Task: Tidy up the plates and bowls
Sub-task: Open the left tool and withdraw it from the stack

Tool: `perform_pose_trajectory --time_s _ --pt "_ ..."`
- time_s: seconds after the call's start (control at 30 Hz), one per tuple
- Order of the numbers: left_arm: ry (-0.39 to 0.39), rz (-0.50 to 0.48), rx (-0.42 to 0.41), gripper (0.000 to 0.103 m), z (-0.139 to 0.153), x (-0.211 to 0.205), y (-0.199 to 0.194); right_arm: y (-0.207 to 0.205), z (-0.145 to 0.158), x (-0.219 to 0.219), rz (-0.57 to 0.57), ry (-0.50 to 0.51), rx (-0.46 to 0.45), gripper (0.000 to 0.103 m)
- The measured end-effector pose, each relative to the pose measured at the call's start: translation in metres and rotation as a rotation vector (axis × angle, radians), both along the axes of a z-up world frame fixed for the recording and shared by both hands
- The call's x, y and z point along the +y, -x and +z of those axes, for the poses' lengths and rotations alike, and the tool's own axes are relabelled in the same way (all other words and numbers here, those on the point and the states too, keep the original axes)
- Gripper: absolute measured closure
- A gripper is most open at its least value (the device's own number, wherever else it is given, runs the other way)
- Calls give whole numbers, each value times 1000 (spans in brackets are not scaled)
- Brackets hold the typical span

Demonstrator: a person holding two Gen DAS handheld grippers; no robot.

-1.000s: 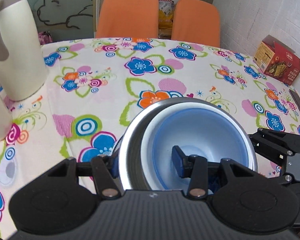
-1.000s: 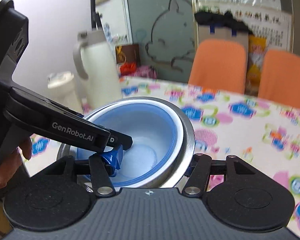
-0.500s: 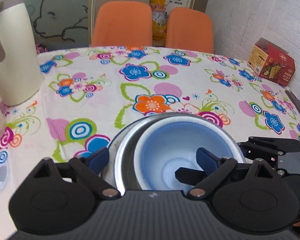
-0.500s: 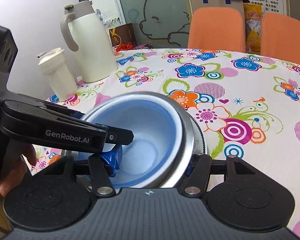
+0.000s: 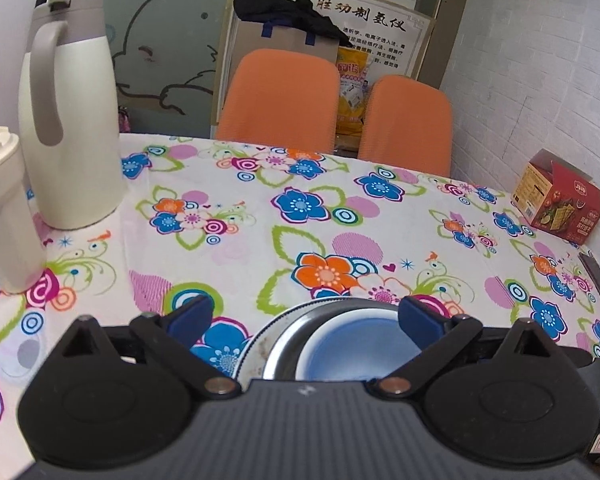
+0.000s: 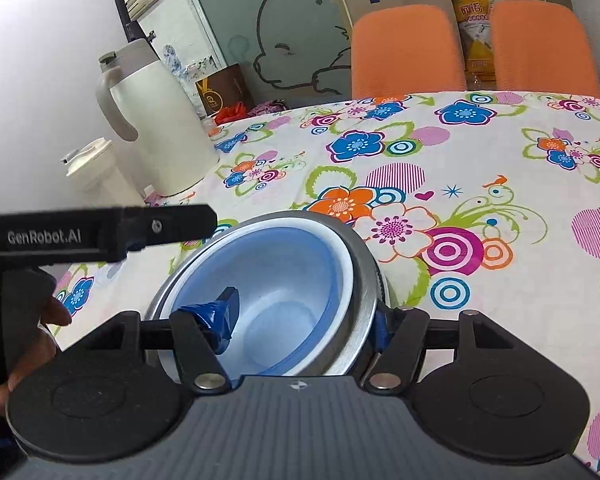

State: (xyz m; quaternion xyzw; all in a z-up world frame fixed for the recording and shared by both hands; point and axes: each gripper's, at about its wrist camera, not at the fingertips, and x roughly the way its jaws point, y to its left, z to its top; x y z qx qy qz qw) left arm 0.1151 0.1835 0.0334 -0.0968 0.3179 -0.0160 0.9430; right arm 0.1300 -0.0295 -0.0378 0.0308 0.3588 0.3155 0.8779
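A nested stack sits on the flowered table: a blue bowl [image 6: 284, 280] inside a white bowl [image 6: 350, 268], inside a steel bowl [image 6: 366, 284], on a plate [image 5: 252, 354]. My right gripper [image 6: 300, 326] straddles the stack's near-right rim, one finger inside the blue bowl and one outside the steel bowl. Its jaws are opening and the inner pad stands off the wall. My left gripper [image 5: 304, 318] hangs just above the stack, still spreading, its pads clear of the steel bowl [image 5: 288, 346] on both sides. One of its fingers [image 6: 160, 226] shows in the right wrist view, held by a hand [image 6: 40, 320].
A tall white jug [image 5: 68, 120] and a white lidded cup [image 5: 4, 216] stand at the table's left. A red carton [image 5: 556, 200] and a dark phone [image 5: 598, 278] lie at the right edge. Two orange chairs [image 5: 276, 100] stand behind the table.
My left gripper let go of the bowls' rim, spread wide and drew up and back. My right gripper's jaws parted from the rim they pinched, and its view levelled.
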Motion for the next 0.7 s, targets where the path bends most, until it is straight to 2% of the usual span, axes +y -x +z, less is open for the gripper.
perform_pose_trajectory --time_s 0.13,0.2,0.37,0.57,0.7 --pt "-18 -1 -7 4 2 -1 4 -3 1 13 19 59 -42 51" --pt "-14 7 1 4 3 -4 4 -4 11 2 -34 25 -92 50" --pt "-19 46 -6 3 7 -23 20 -3 26 -29 -159 -49 -145 49" --pt "-64 43 -66 2 10 -72 63 12 20 -66 -295 -13 -169 48" --pt "-136 21 -83 2 3 -106 97 25 12 -92 -417 39 -164 47"
